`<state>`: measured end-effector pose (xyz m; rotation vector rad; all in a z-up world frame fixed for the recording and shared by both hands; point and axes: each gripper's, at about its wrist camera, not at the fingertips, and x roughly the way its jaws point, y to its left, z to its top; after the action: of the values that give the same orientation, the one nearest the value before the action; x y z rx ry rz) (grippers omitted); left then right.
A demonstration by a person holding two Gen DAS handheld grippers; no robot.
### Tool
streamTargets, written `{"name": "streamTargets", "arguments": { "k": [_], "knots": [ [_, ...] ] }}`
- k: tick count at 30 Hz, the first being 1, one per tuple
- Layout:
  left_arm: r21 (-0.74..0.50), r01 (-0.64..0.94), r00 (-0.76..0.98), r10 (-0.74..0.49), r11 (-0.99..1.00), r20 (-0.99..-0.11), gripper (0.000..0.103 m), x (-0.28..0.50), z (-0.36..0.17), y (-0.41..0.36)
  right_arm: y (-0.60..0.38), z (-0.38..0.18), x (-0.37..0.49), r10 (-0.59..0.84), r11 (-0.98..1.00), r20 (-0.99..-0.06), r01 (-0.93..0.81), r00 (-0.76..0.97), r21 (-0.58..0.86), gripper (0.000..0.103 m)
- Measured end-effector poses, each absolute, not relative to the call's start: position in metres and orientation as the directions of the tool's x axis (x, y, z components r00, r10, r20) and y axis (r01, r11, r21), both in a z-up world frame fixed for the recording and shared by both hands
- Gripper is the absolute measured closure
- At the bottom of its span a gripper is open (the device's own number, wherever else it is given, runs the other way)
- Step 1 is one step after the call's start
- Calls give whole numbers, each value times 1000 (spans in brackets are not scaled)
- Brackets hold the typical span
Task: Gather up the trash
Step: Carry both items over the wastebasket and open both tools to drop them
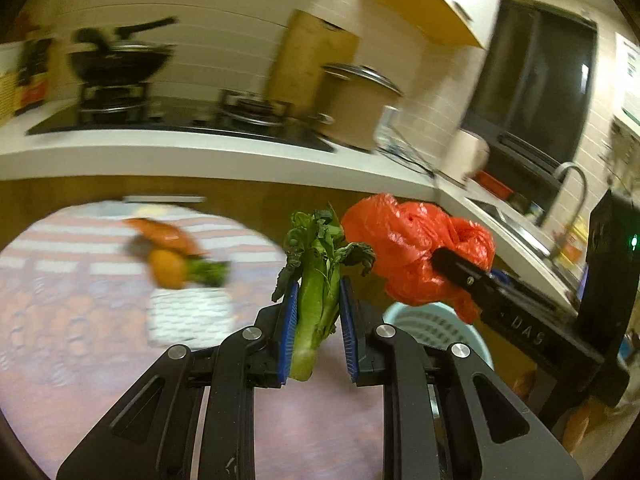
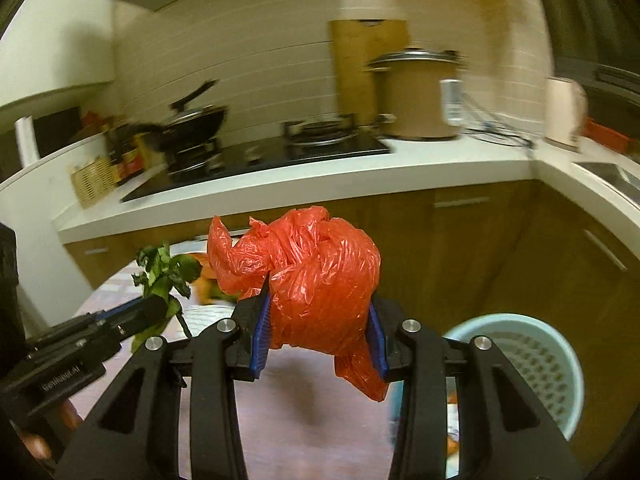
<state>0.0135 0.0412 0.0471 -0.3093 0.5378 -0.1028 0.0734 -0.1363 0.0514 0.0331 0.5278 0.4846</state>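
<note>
Kitchen counter (image 2: 440, 160) and stove (image 1: 180, 120) blur behind a round table (image 1: 320, 420). Left gripper (image 1: 319, 316) pinches a green stalk (image 1: 318, 300) above the table; right gripper (image 2: 320, 324) clamps a crumpled red bag (image 2: 320, 280), with a pale blue basket (image 2: 532, 360) low beside it.

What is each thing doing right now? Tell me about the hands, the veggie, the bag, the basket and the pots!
Left gripper: shut on leafy green stalk, held upright.
Right gripper: shut on crumpled orange plastic bag.
Light blue basket: upright, open, beside the table.
Black wok: on stove, lid on.
Rice cooker: lid closed.
</note>
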Motion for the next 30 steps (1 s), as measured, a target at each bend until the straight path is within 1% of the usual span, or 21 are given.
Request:
{"name": "streamTargets", "arguments": {
  "k": [5, 9, 14, 22, 28, 30],
  "knots": [
    [-311, 102, 826, -255, 945, -503, 84, 46, 45, -8, -201, 43, 87, 355, 935, -486, -315, 799, 165, 67],
    [-318, 161, 784, -316, 934, -533, 84, 75, 32, -45, -244, 26, 98, 270, 963, -529, -216, 804, 163, 67],
    [-334, 219, 710, -385, 917, -590, 84, 111, 9, -84, -290, -4, 109, 201, 977, -595, -112, 778, 183, 67],
    [-331, 284, 632, -435, 900, -641, 84, 154, -20, -130, -333, -44, 128, 125, 984, -679, -1, 723, 180, 66],
    [-337, 288, 588, -444, 896, -676, 84, 169, -44, -144, -339, -71, 146, 102, 986, -745, 33, 659, 164, 65],
    [-336, 286, 575, -441, 898, -689, 83, 173, -51, -146, -338, -80, 150, 100, 987, -766, 32, 635, 155, 63]
  ]
}}
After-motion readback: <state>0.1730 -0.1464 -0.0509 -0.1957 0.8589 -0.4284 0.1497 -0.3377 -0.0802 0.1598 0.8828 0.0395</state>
